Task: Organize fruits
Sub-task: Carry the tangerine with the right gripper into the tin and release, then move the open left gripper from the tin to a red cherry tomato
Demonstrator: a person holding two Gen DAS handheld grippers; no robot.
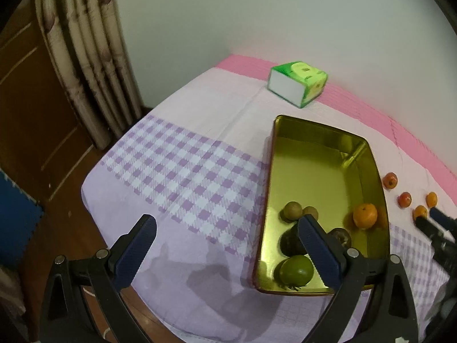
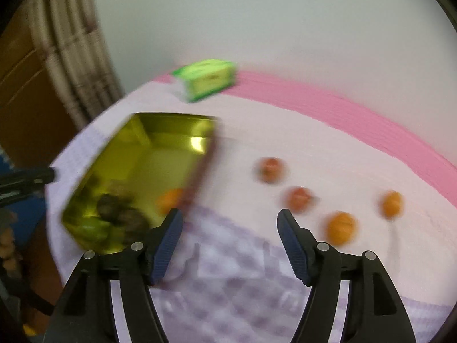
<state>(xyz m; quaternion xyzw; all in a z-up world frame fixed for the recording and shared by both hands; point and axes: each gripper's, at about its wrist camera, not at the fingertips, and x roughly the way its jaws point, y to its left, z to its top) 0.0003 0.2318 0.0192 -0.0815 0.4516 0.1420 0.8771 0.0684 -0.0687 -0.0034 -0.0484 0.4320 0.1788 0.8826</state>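
Observation:
A gold metal tin [image 1: 328, 165] lies on the bed. It holds an orange [image 1: 365, 215], a green fruit [image 1: 296, 270], two brown kiwis [image 1: 292, 211] and dark fruits [image 1: 291, 241]. Several small orange and red fruits [image 1: 390, 180] lie on the sheet right of the tin. My left gripper [image 1: 228, 233] is open and empty above the sheet, left of the tin. My right gripper [image 2: 230, 223] is open and empty over the sheet between the tin [image 2: 137, 171] and the loose fruits [image 2: 341, 227]; its view is blurred. Its tips show in the left wrist view [image 1: 428, 220].
A green tissue box [image 1: 297, 84] stands at the back near the wall. The bed has a purple checked sheet [image 1: 182, 168] and a pink strip [image 1: 357, 100] along the wall. Curtains [image 1: 85, 57] and a wooden door stand at the left, beyond the bed's edge.

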